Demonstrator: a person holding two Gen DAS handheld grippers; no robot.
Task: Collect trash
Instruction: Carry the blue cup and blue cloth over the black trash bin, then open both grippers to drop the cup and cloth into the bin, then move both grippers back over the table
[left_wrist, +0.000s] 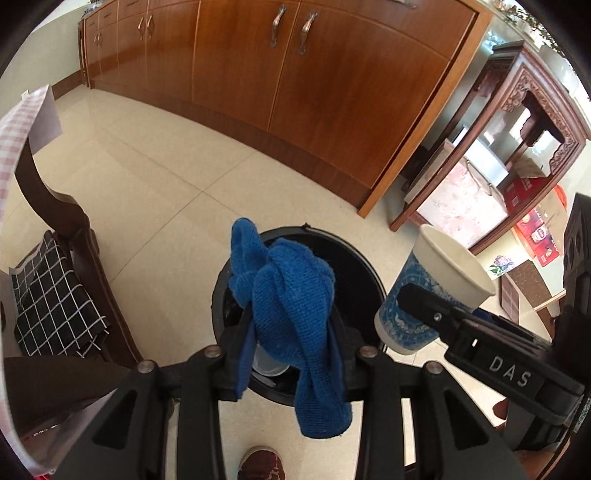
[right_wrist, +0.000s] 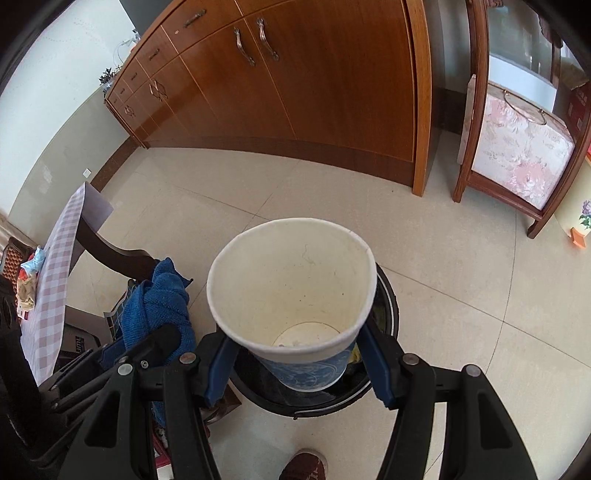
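Two claws hang over a round black bin (left_wrist: 354, 266) that stands on the pale tiled floor (left_wrist: 155, 177), and each claw carries something. Seen from the left wrist, the left claw (left_wrist: 291, 347) is clamped on a bunched blue cloth (left_wrist: 295, 295); the cloth bulges above the fingers and a tail of it hangs below them, straight over the bin's open mouth. Down inside the bin, beneath the cloth, a pale cup-like shape shows, too hidden to tell more. To the right of the bin's middle, the right claw (left_wrist: 424, 314) grips a paper cup (left_wrist: 432, 291), white inside with a blue printed outside, tilted with its mouth up and away. From the right wrist, that same right claw (right_wrist: 299, 365) has its blue-padded fingers (right_wrist: 218, 369) pressed on both sides of the paper cup (right_wrist: 291, 280), low on its body; the cup is empty, its mouth faces the camera, and it sits above the bin (right_wrist: 384, 317), covering most of the opening. Left of the bin in this view the cloth (right_wrist: 159, 306) sits in the left claw (right_wrist: 162, 339). Beyond the bin runs a long wooden cabinet (left_wrist: 295, 92) with metal handles, and right of it a carved dark wooden stand (left_wrist: 524, 122). Left of the bin is a chair (left_wrist: 62, 258) with a black checked cushion, and the corner of a pink checked tablecloth (right_wrist: 59, 266). Just near of the bin, at the bottom edge, the toe of a dark red shoe (left_wrist: 260, 463) shows.
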